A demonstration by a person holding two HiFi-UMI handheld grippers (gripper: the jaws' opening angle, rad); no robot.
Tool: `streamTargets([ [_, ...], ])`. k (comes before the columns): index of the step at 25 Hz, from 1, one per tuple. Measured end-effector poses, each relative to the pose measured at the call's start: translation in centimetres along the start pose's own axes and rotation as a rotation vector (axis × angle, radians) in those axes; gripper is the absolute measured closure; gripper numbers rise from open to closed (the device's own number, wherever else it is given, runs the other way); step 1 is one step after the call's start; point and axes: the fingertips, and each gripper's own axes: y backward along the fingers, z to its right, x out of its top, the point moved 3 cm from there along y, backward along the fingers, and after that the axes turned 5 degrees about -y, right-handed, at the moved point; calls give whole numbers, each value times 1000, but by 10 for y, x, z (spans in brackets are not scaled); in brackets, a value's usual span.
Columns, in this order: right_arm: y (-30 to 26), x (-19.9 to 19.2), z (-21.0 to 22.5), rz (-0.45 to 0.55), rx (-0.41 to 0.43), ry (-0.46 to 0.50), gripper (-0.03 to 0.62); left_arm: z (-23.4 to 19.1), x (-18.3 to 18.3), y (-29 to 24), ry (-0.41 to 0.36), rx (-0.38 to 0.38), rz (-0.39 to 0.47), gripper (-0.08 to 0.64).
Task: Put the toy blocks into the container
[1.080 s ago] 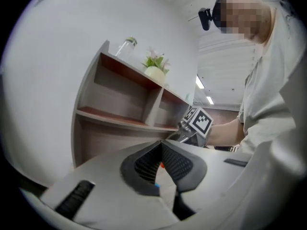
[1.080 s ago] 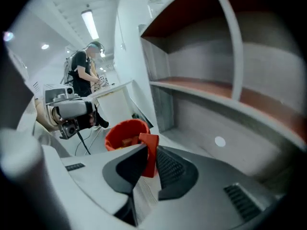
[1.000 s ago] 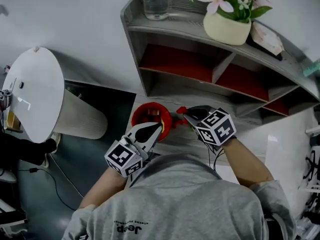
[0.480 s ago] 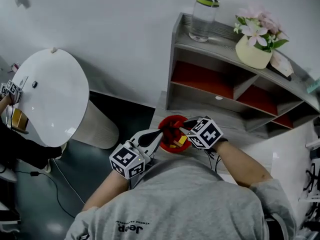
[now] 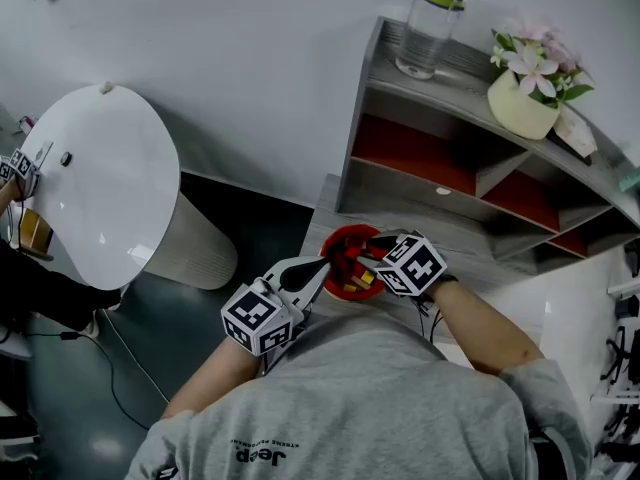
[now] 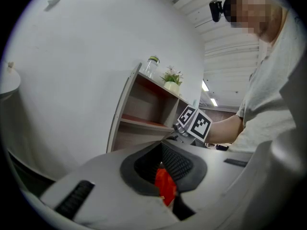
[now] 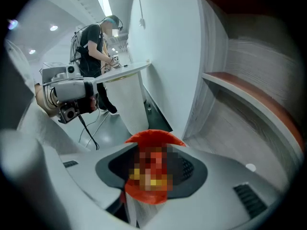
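Since a second ago the right gripper (image 5: 362, 256) has come from beside the container (image 5: 348, 231) to directly over it. The red piece seen at its tips then no longer shows there. Its jaws have just been opening. They now stand partly apart with nothing between the pads, and the container's mouth shows through the gap, straight below.

Container: round, red, upright, mouth facing up at the right gripper, no long axis. The toy blocks (image 5: 364, 280), red and yellow, lie inside it; which way they lie cannot be made out.

The left gripper (image 5: 322, 268) lies nearly level at the container's left edge, jaws closed on the red rim (image 6: 165, 188).

The container rests on the grey table (image 5: 455, 240) under both grippers. The shelf unit (image 5: 460, 93) stands beyond their tips.
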Motion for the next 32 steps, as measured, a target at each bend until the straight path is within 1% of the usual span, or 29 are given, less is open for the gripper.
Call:
streamTargets([
  [5,14,-1,9,50,-6,-30,387,5,-2,-8,4,-11,-13,549],
  [10,39,-13,37,108,-40,-82,387,17,-2,-27,3,-28,-25,549],
  [14,66,-35,81,160,-109,-134,387,35,-2,-58,4,-46,-39,549],
  [18,88,-73,149,172,-196,-198,387,60,-7,-111,-7,-63,-62,549],
  [20,91,-99,179,153,-215,-235,387,74,-16,-141,-5,-60,-77,549],
  [21,88,-115,190,136,-211,-260,387,82,-22,-154,-2,-54,-91,549],
  [25,60,-180,224,44,-165,-375,387,111,-50,-205,-1,-45,-146,549],
  [29,15,-243,234,-79,-113,-476,387,134,-82,-241,12,-48,-189,549],
  [32,-13,-267,237,-113,-96,-512,387,147,-105,-254,26,-57,-224,549],
])
